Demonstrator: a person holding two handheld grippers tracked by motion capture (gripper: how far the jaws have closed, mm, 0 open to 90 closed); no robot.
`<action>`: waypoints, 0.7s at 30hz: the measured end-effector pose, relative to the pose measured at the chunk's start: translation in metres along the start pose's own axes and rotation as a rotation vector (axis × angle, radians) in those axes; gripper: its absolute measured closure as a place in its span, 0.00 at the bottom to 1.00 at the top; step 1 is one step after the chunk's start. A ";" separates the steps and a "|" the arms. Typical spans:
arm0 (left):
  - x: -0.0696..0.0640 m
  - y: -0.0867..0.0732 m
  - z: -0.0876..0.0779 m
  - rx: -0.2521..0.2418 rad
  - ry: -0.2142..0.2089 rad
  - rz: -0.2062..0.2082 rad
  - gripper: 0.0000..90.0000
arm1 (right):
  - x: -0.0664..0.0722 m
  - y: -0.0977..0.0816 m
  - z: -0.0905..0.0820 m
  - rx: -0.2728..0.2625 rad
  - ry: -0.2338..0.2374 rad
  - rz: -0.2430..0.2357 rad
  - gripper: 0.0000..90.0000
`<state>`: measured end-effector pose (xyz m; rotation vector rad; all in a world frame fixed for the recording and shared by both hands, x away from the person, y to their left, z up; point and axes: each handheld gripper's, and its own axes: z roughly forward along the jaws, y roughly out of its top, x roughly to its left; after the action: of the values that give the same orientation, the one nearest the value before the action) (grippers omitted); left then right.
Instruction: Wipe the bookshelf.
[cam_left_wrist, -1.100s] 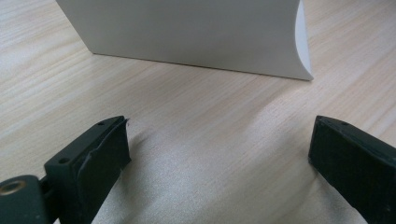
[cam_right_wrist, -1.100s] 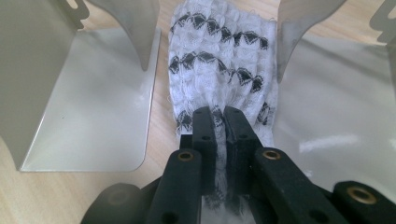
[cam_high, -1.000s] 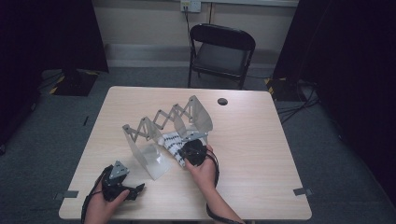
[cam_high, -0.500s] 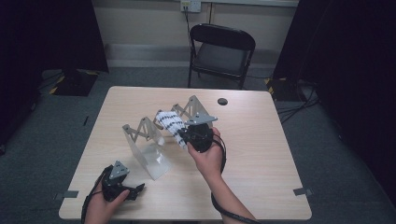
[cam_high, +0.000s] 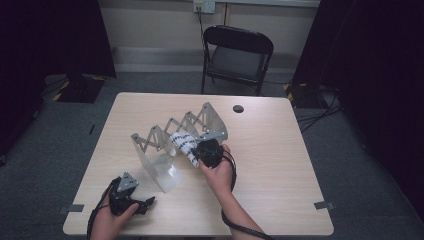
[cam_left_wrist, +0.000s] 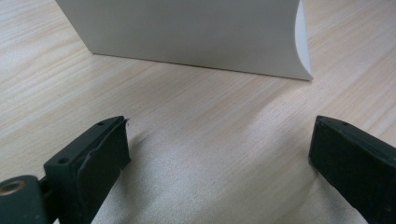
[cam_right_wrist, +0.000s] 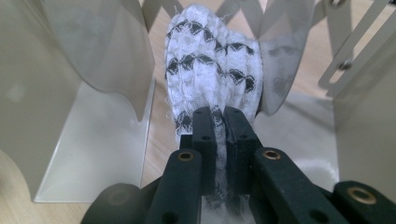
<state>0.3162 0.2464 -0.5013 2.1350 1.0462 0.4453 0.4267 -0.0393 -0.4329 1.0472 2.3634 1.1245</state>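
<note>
A white metal accordion rack (cam_high: 165, 137) stands on the wooden table (cam_high: 280, 165), its plates spread in a row. My right gripper (cam_high: 196, 156) is shut on a folded white cloth with a black pattern (cam_high: 182, 143), holding it between two of the rack's plates. In the right gripper view the cloth (cam_right_wrist: 212, 74) bulges out past the closed jaws, with a plate (cam_right_wrist: 100, 51) on the left and another plate (cam_right_wrist: 359, 88) on the right. My left gripper (cam_high: 149, 202) rests near the table's front left edge, open and holding nothing; its view faces the rack's nearest plate (cam_left_wrist: 187, 32).
A small dark round cap (cam_high: 238, 108) lies at the table's far side. A black folding chair (cam_high: 235, 57) stands behind the table. Cables trail on the floor at the right.
My right gripper has carried the cloth from the rack's near end up and back, now holding it between two plates in the middle. The left gripper has stayed put.
</note>
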 end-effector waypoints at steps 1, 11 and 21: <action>0.000 0.000 0.000 0.000 0.000 0.000 0.05 | 0.000 -0.001 0.002 0.005 0.000 0.006 0.94; 0.000 0.000 0.000 0.000 0.000 0.000 0.05 | -0.004 -0.022 0.008 0.049 -0.001 0.008 0.94; 0.000 0.000 0.000 -0.001 0.002 0.000 0.05 | 0.000 -0.040 0.011 0.070 0.022 0.021 0.92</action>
<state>0.3161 0.2462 -0.5014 2.1343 1.0475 0.4481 0.4137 -0.0506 -0.4711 1.0907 2.4305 1.0728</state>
